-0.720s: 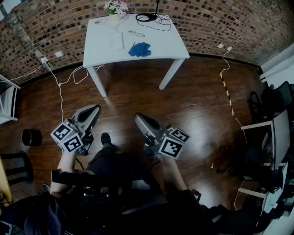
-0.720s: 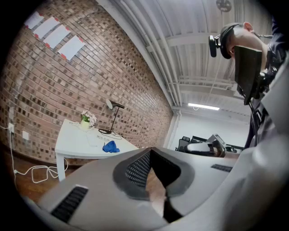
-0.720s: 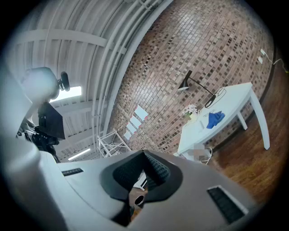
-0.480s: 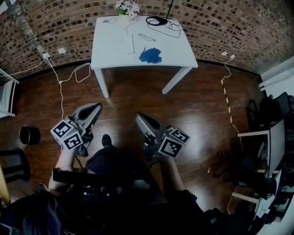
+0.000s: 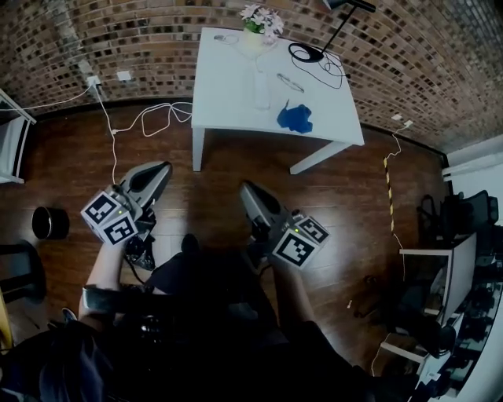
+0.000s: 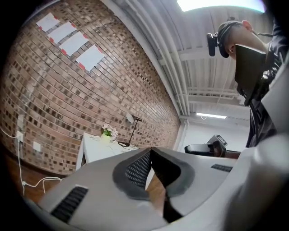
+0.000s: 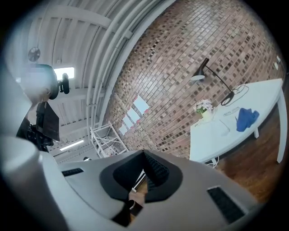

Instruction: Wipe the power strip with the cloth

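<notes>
A brick wall (image 5: 118, 39) curves across the top of the head view, above a dark, glossy plank floor (image 5: 354, 196). A white table (image 5: 228, 94) with a flat rectangular top stands against the wall in the upper centre.

Both grippers sit in the middle of the frame, over the floor and well apart from the table, and point up-frame toward it. The left gripper (image 5: 161, 168), at centre left, has its jaws clenched together with nothing between them. The right gripper (image 5: 245, 189), at centre, is likewise closed and empty. Each has a rounded grey shell, ribbed dark pads and a cube of black-and-white square markers.

The cloth (image 5: 295, 118), blue and crumpled, lies on the table's right half near the front edge, far up-frame of the right gripper. The power strip (image 5: 261, 89), a slim white bar faint against the tabletop, lies just left of the cloth and apart from it.

Behind them stand a pot of pale flowers (image 5: 259, 20) and a black lamp (image 5: 303, 53) with a looped cord. In the left gripper view, white paper sheets (image 6: 90, 56) hang on the bricks, any print too small to read.
</notes>
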### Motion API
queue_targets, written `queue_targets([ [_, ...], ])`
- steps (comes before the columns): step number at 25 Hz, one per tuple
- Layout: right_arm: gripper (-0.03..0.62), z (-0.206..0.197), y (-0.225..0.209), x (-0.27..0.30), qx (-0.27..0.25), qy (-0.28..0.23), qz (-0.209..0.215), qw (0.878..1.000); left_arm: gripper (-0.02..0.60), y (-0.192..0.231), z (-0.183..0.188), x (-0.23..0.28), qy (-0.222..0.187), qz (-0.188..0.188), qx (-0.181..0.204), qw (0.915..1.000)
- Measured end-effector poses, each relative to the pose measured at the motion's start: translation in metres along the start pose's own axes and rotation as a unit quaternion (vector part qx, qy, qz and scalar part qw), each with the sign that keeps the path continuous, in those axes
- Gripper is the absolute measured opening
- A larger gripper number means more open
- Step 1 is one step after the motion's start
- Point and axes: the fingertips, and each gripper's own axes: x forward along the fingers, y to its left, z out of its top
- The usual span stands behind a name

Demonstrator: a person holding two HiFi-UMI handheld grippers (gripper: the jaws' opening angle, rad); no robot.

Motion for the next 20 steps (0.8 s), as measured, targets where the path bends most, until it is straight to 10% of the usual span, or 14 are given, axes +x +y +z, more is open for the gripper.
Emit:
queue_targets([
  [20, -0.005, 0.010, -0.040, 0.123, -0.046, 0.053, 0.026, 0.997, 0.002, 0.091, 0.035, 0.028, 0.006, 0.018, 0.058, 0.9982],
])
